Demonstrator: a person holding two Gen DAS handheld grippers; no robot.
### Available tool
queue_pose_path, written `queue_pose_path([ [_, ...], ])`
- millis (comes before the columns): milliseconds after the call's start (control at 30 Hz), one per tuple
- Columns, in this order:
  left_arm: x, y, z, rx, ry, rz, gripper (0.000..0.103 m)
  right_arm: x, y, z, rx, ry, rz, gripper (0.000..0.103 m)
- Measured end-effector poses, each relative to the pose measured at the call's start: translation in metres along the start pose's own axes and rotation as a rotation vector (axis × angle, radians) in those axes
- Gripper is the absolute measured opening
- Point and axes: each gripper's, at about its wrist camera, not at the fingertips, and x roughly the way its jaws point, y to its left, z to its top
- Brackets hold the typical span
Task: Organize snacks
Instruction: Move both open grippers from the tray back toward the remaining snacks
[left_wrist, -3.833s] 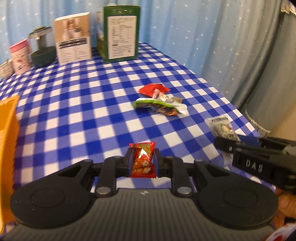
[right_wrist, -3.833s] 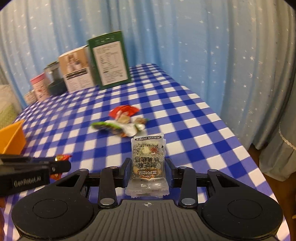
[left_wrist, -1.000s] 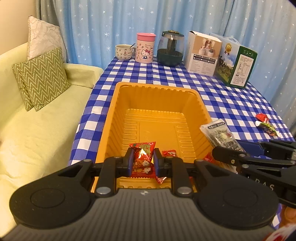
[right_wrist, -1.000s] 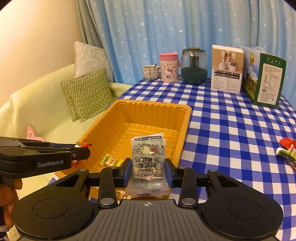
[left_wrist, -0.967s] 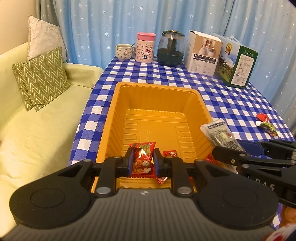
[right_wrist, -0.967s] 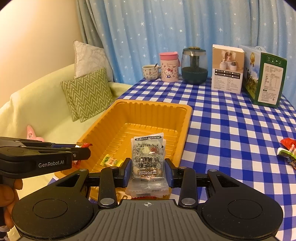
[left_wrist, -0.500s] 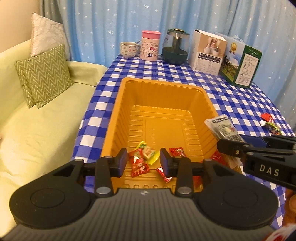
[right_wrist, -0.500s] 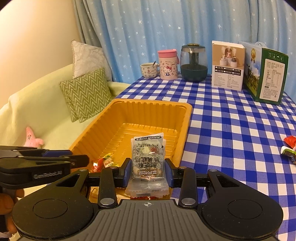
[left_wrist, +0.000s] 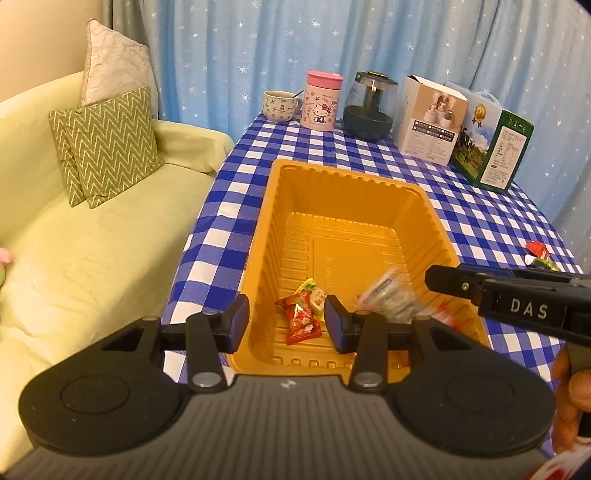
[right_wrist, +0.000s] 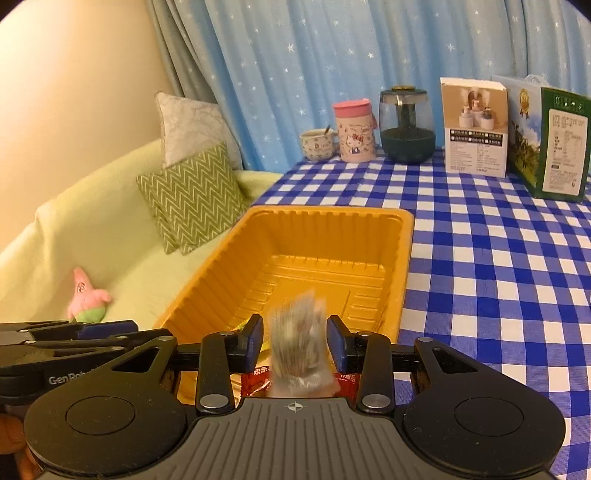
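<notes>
The left gripper is seen opening, nothing pressed between its fingers — the red candy lies below them in the orange tray. The right gripper's fingers stand apart; the clear snack packet is blurred between them, untouched by either pad, above the tray.

The clear snack packet is blurring between the right gripper's fingers, its print unreadable, and is hiding most of a red wrapper beneath.
</notes>
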Motion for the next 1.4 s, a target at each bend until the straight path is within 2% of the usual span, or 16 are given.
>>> queue_pose_path([
  [100, -0.002, -0.001, -0.003, 0.003, 0.004, 0.002, 0.042, -0.004, -0.003, 0.0, 0.005, -0.002, -0.019, 0.04],
  [400, -0.022, -0.019, -0.007, 0.009, -0.001, -0.005, 0.054, -0.039, -0.017, -0.013, 0.036, -0.006, -0.083, 0.048],
  [467, -0.03, -0.026, -0.008, 0.012, -0.008, -0.006, 0.062, -0.051, -0.019, -0.015, 0.046, -0.009, -0.098, 0.05],
  [567, -0.043, -0.039, -0.009, 0.019, -0.024, -0.011, 0.069, -0.071, -0.024, -0.02, 0.059, -0.014, -0.12, 0.054],
  [967, -0.087, -0.103, -0.013, 0.068, -0.064, -0.073, 0.079, -0.154, -0.049, -0.037, 0.092, -0.06, -0.18, 0.059],
  [1400, -0.1, -0.175, -0.017, 0.135, -0.077, -0.151, 0.086, -0.221, -0.091, -0.052, 0.114, -0.116, -0.27, 0.061],
])
